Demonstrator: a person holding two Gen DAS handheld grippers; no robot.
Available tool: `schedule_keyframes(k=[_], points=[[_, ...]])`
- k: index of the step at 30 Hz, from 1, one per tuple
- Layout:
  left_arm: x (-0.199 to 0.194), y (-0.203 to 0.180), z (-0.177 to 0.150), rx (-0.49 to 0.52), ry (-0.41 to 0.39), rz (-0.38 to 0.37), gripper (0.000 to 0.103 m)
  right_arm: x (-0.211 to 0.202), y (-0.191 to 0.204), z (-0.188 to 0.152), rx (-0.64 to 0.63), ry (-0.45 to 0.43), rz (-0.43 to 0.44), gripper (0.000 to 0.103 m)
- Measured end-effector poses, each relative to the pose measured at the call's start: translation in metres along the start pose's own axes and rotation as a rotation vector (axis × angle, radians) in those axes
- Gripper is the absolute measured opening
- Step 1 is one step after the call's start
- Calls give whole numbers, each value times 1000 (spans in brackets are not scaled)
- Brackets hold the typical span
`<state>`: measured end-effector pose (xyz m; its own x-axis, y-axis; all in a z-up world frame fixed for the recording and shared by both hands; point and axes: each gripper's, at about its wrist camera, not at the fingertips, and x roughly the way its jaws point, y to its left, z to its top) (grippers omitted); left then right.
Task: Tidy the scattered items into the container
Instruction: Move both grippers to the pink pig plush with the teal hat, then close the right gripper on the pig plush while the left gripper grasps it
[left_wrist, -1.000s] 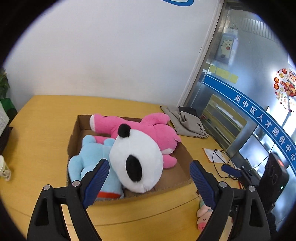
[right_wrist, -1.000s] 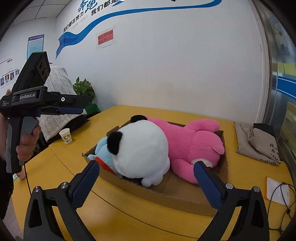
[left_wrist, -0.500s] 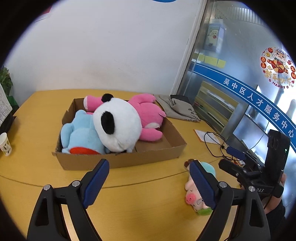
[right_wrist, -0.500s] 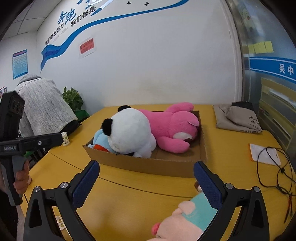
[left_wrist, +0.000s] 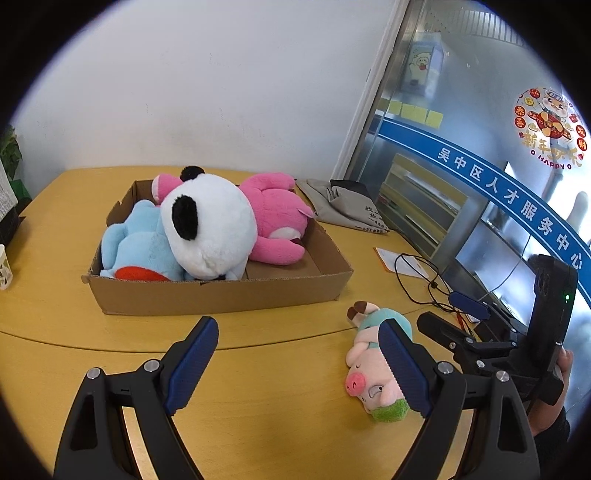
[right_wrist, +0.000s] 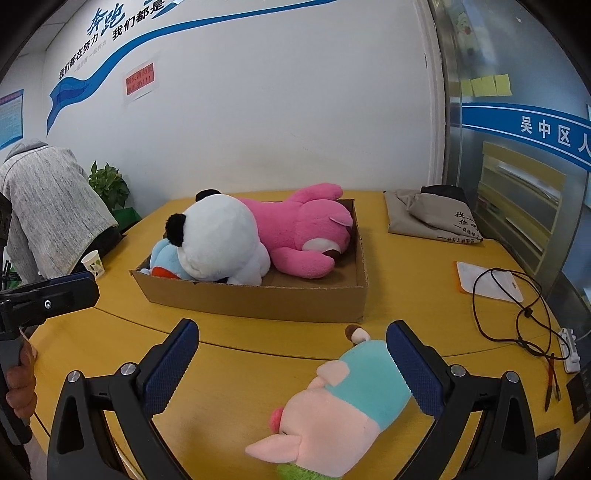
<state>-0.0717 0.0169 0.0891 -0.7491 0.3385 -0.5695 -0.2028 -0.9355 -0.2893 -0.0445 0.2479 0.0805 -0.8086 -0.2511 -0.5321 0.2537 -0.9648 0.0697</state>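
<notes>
Pig plush (right_wrist: 347, 402) lying loose on the yellow table (left_wrist: 277, 373), just outside the near right corner of the cardboard box (left_wrist: 221, 295), which already holds a panda (left_wrist: 210, 225), a pink bear (left_wrist: 277, 218) and a blue plush (left_wrist: 140, 247). Long axis running from the brown-tipped feet nearest the box to the snout and green cap toward the cameras. Nearer the right gripper (right_wrist: 295, 369): body low between its wide-open jaws, crowding the right-hand pad, nothing clamped. Off to the right of the left gripper (left_wrist: 303, 365), also spread wide and empty, its right pad covering part of the pig. Probably a right-hand pick, needing a slight shift to centre the toy. Green cap cut off at the frame bottom in the right view; pad contact with the pig hard to judge.
</notes>
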Motion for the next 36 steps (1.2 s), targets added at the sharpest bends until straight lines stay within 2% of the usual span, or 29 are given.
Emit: schedule_keyframes(k=[6,13,20,24,25,28,31,36], points=[[15,-4,-8,-5,48,-44,89,8,-18,-8,33,36,-33,103],[48,-7,-17,-30,130,-106,89,26,-63,-40,157,134,-60,103],[84,-19,-25,-37,211,-139,89,67,-77,-86,254,285,24,103],[101,-23,-26,-36,241,-143,89,88,-74,-101,314,320,141,103],[104,-24,-26,-34,247,-144,89,92,-72,-102,312,327,163,103],[111,-22,-24,-34,254,-136,89,101,-56,-105,262,338,215,95],[119,-16,-25,-56,268,-156,89,99,-29,-104,113,326,201,91],[135,-12,-30,-75,308,-191,89,89,3,-110,-63,317,210,90]])
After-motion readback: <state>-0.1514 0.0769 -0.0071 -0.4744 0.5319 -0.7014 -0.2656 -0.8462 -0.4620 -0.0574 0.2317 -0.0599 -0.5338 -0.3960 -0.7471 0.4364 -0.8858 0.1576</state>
